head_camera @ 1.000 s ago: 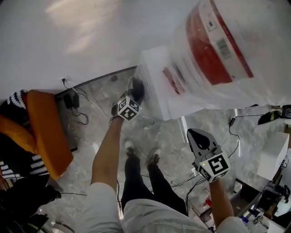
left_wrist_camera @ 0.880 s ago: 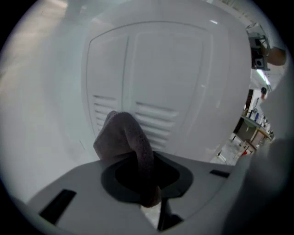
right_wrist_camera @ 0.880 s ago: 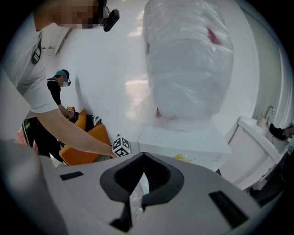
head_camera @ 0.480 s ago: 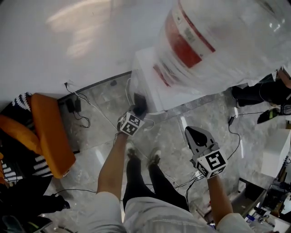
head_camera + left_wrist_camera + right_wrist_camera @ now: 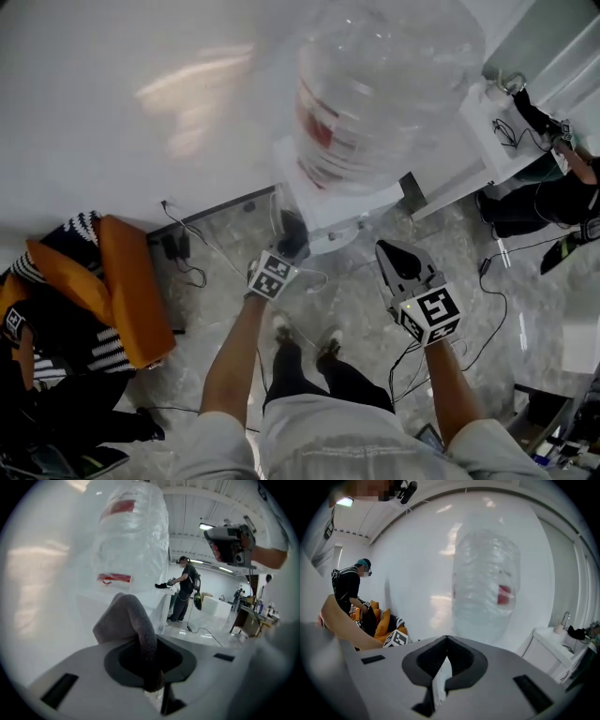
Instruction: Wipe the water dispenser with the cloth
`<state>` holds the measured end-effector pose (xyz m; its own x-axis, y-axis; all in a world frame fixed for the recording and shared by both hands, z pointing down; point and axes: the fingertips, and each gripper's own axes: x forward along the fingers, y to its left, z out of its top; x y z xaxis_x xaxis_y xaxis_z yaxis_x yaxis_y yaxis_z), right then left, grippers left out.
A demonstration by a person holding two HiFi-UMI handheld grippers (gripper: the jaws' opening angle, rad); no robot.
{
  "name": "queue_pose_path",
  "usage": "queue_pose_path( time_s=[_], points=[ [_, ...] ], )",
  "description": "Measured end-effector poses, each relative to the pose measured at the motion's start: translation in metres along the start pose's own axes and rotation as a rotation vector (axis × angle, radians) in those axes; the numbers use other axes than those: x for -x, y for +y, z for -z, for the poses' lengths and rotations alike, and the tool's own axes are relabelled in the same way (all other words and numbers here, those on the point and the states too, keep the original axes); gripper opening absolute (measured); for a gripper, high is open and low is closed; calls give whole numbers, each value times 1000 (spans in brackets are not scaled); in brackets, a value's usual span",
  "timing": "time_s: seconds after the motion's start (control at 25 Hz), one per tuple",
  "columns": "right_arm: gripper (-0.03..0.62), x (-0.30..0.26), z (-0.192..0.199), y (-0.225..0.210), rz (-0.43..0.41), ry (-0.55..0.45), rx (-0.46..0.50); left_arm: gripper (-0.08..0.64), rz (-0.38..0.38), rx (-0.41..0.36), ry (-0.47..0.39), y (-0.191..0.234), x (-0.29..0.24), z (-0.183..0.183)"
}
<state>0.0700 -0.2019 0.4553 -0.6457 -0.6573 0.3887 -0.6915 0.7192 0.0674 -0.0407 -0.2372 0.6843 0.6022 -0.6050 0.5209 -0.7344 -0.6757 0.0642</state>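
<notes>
The white water dispenser point(image 5: 309, 202) stands against the wall with a big clear bottle point(image 5: 375, 94) on top. My left gripper point(image 5: 289, 232) is shut on a dark grey cloth point(image 5: 130, 620) and holds it against the dispenser's near left corner. In the left gripper view the cloth bunches up out of the jaws, in front of the white dispenser body point(image 5: 89, 616) and the bottle point(image 5: 133, 541). My right gripper point(image 5: 398, 261) hovers to the right of the dispenser, shut and empty, and points at the bottle point(image 5: 485, 588).
An orange cushioned seat point(image 5: 131, 291) with striped fabric sits at the left. Cables point(image 5: 192, 258) trail over the marble floor. A white counter point(image 5: 492, 141) adjoins the dispenser on the right, with a person point(image 5: 548, 202) beside it. Another person point(image 5: 185, 590) stands farther off.
The head view has swung, so the bottle now sits in the middle. My left gripper has stayed at the dispenser's corner with the cloth. The right gripper has barely moved.
</notes>
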Motion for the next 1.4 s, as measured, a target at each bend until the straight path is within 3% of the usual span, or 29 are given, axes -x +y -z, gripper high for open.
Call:
queue_pose_path(
  time_s=[0.2,0.36,0.48,0.72,0.84,1.04,1.16,1.4],
  points=[
    [12,30,-41,-15,40,-96,25,55,-33,-24,-53,-12,40,-51],
    [13,54,-73,-33,96,-163,63,55,-109,-49,-136,-4,85,-108],
    [14,67,-93,-44,128,-198,85,55,-165,-103,-208,0,119,-151],
    [12,82,-137,-55,178,-256,172,55,-347,-279,-287,3,181,-230],
    [14,86,-149,-53,187,-279,203,55,-376,-250,-375,-6,213,-261],
    [13,90,-162,-53,200,-300,222,55,-416,-320,-452,-11,257,-299],
    [13,91,-171,-54,211,-312,218,55,-429,-310,-501,-13,277,-317],
    [13,88,-183,-48,214,-317,241,55,-436,-328,-510,-19,286,-326]
  ],
)
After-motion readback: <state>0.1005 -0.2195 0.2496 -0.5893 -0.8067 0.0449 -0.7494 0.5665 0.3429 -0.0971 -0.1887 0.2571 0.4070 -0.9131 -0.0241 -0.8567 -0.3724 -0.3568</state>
